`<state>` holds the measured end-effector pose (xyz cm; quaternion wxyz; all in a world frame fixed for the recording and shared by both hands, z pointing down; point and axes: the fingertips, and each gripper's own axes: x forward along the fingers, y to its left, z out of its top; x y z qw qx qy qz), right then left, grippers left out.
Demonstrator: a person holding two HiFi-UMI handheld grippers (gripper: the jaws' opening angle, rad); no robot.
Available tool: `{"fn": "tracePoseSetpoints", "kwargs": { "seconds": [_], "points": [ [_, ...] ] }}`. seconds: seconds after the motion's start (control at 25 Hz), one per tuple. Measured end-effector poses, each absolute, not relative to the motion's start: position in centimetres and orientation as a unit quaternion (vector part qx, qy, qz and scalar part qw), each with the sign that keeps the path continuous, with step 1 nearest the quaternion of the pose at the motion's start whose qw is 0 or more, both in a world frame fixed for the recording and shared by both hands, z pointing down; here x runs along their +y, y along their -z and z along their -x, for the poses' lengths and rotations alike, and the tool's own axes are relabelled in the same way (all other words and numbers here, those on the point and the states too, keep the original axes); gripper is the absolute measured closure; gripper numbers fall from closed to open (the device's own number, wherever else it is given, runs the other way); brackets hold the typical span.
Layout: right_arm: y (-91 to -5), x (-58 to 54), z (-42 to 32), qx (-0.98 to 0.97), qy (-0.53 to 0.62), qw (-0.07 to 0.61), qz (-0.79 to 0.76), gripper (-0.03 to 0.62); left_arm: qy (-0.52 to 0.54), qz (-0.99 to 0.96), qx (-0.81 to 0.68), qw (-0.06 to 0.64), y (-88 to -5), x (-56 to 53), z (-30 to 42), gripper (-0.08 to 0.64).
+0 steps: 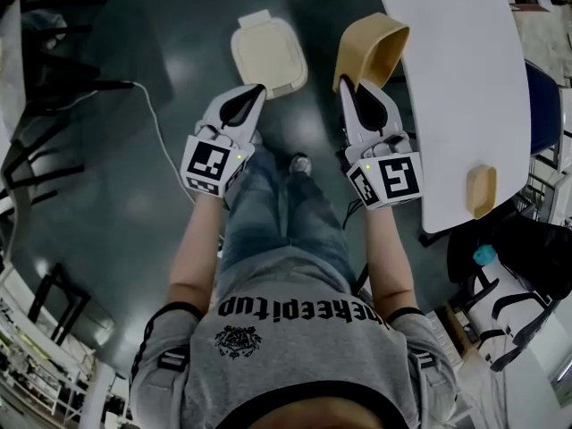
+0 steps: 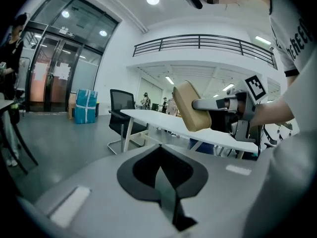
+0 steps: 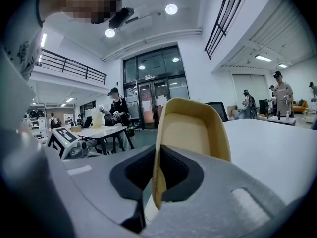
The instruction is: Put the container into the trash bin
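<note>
The tan plastic container (image 1: pixel 375 47) hangs tipped on its side above the dark floor (image 1: pixel 116 177), one wall pinched in the closed jaws of the right gripper (image 1: pixel 350 86), with its far side just over the edge of the white tabletop (image 1: pixel 465 105). The cream rounded-square trash bin (image 1: pixel 268 54) stands on the floor just to its left. The left gripper (image 1: pixel 255 92) points at the bin with its jaws pressed together on nothing, and a smaller tan container (image 1: pixel 481 190) rests on the tabletop, well apart.

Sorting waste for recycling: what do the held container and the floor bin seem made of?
Container: probably moulded pulp or thin plastic; tan, matte, thin rounded rim. Trash bin: likely plastic; cream, smooth moulded lid with rounded corners.
</note>
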<state>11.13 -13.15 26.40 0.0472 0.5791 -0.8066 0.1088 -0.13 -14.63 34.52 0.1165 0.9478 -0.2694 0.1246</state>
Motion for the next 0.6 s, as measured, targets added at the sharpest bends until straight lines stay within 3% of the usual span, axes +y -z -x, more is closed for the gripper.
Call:
{"fn": "tracePoseSetpoints", "kwargs": {
  "seconds": [0.6],
  "points": [
    [-32.6,-11.8,-12.4,-0.826,-0.136,0.056,-0.545,0.583,-0.205,-0.917,-0.302,0.163,-48.0,-12.7,-2.8,0.56]
  ]
}}
